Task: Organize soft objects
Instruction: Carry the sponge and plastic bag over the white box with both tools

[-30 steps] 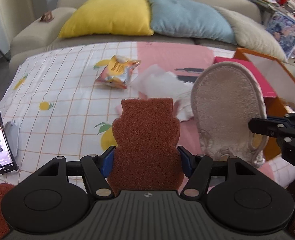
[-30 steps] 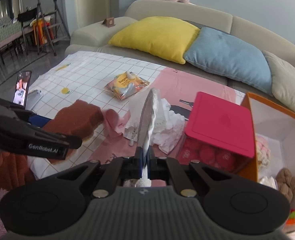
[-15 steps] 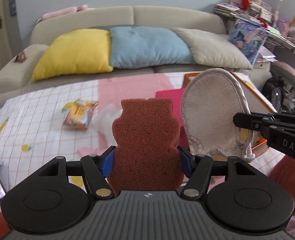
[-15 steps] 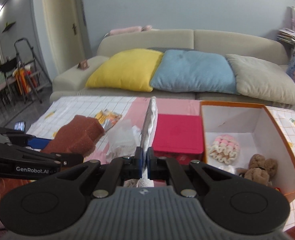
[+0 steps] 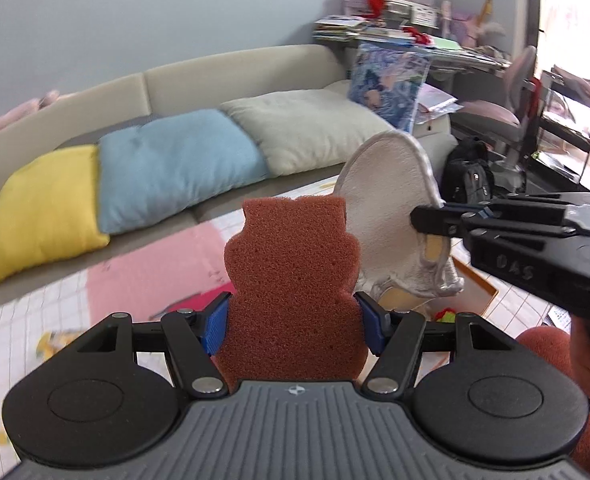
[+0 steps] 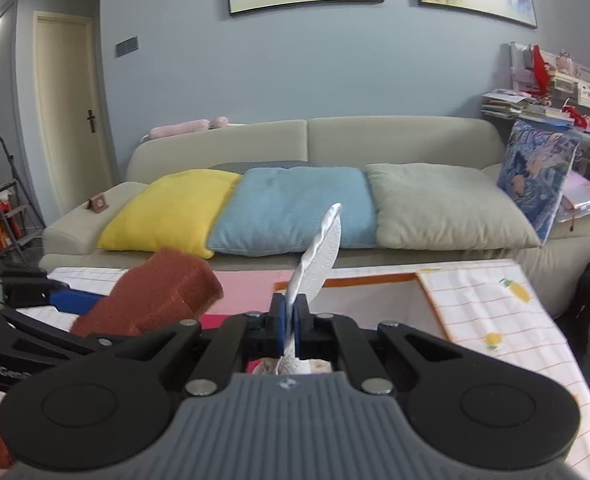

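Left gripper point(image 5: 295, 322): pressed onto the brown sponge point(image 5: 293, 276), its blue pads biting the narrow waist of the bear-shaped foam; the sponge stands upright between the fingers, well above the table.

Right gripper point(image 6: 289, 322): clamped on the pale slipper point(image 6: 319, 258), seen edge-on in its own view and rising from the pads; in the left view the slipper shows its broad sole, just beside the sponge on the right.

Both loads: soft and carried in the air, neither touching the table nor each other as far as can be seen.

Orange box point(image 6: 347, 280): open, white inside, lying directly ahead of and below the right gripper; its near part is hidden by the gripper body.

Step in hand, as I judge it: bringing both soft things to the box.

Doing it well: lower each gripper over the opening before letting go; release one at a time so the two tools do not collide; keep the squeeze light, since foam springs back and the slipper may flop when freed.

Table point(image 6: 503, 316): covered with a checked, fruit-printed cloth, box on it.

Sofa point(image 6: 399, 140): beyond the table, with yellow, blue and beige cushions.
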`<state>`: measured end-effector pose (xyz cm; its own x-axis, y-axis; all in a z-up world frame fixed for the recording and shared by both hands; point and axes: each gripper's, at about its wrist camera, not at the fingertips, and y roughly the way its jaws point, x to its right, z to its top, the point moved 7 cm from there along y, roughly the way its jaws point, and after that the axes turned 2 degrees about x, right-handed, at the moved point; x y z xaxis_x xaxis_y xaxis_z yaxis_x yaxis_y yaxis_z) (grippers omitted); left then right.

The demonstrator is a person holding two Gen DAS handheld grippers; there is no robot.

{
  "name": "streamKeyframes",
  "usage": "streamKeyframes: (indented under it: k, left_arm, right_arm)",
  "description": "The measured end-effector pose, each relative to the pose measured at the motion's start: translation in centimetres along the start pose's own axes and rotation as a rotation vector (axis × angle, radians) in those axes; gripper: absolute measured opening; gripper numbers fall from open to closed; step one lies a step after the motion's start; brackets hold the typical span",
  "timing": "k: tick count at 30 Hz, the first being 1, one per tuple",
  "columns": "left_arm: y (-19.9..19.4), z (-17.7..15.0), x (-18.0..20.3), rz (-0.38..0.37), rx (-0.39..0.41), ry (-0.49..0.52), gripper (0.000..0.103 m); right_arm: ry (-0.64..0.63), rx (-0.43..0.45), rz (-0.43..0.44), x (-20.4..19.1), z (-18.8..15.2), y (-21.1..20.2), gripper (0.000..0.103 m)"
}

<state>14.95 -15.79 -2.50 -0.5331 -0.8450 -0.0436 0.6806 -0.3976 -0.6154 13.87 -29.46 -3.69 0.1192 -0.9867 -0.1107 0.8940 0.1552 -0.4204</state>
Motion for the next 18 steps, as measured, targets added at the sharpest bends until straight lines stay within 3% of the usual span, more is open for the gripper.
streamKeyframes:
  k: [6,11,18]
  left_arm:
    - [5.5,2.3,2.0,-0.019,-0.05,0.084,0.075]
    - [10.4,1.9,2.6,-0.009,-0.133,0.129,0.075]
    - [15.5,0.3,2.7,0.016,-0.252,0.206,0.075]
  right_arm:
    - [-0.068,-0.042,0.021,3.1,-0.4,3.8,0.001]
    - [-0.072,-0.117,0.058,4.4,-2.1,7.7,0.001]
    - [-0.083,-0.242,-0.095,6.8,-5.6,12.4,0.001]
